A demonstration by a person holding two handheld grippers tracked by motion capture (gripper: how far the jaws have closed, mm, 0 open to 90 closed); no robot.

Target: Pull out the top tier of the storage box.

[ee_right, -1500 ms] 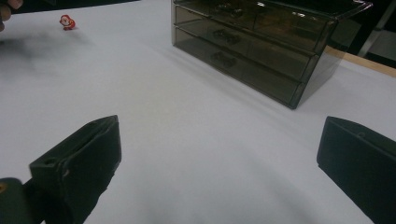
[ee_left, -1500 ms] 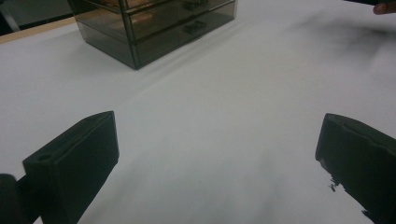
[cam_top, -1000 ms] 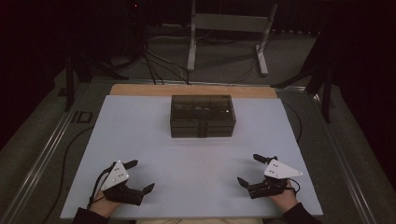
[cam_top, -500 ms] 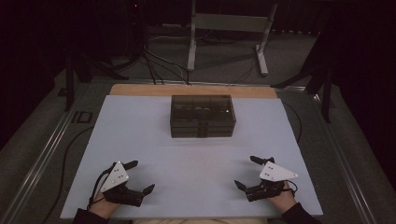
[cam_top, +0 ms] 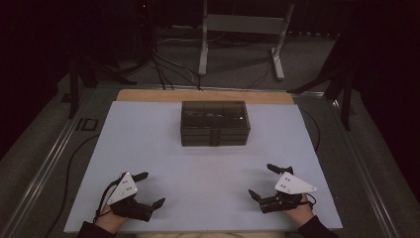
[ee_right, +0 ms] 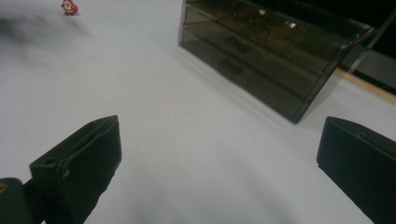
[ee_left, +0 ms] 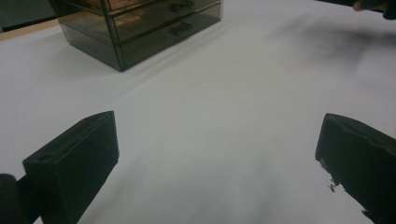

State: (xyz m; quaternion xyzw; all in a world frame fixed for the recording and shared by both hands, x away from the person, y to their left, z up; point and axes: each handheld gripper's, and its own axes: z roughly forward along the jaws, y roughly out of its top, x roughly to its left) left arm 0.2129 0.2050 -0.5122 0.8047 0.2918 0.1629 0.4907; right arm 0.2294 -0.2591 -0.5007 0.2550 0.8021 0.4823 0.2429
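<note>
Left gripper point(cam_top: 144, 189): near the front left corner of the table point(cam_top: 148, 134); jaws spread wide, nothing between them, bare surface ahead of them in the left gripper view.
Right gripper point(cam_top: 264, 182): near the front right corner; jaws just as wide apart and holding nothing.
Box point(cam_top: 214, 123): a dark see-through drawer unit, mid-width and toward the back edge, well apart from both grippers; drawers look closed, with small handles on the fronts.
Figure point(ee_right: 69, 7): a tiny red-and-white thing on the table, seen at the far left in the right gripper view; too small to say more.
Likely step: a reach forward to the box, probably for a drawer handle.
Risk, push: the box looks light and stands free, so a jaw that meets its front off the handle would probably shove it toward the back edge.
Risk, pull: a one-handed tug on a drawer may drag the whole box forward unless the other gripper steadies it.
Risk, grip: the handles are small and low; jaws this wide may close beside one or slip off it.
Risk, sight: dark tinted walls in dim light make the drawer edges hard to judge.
</note>
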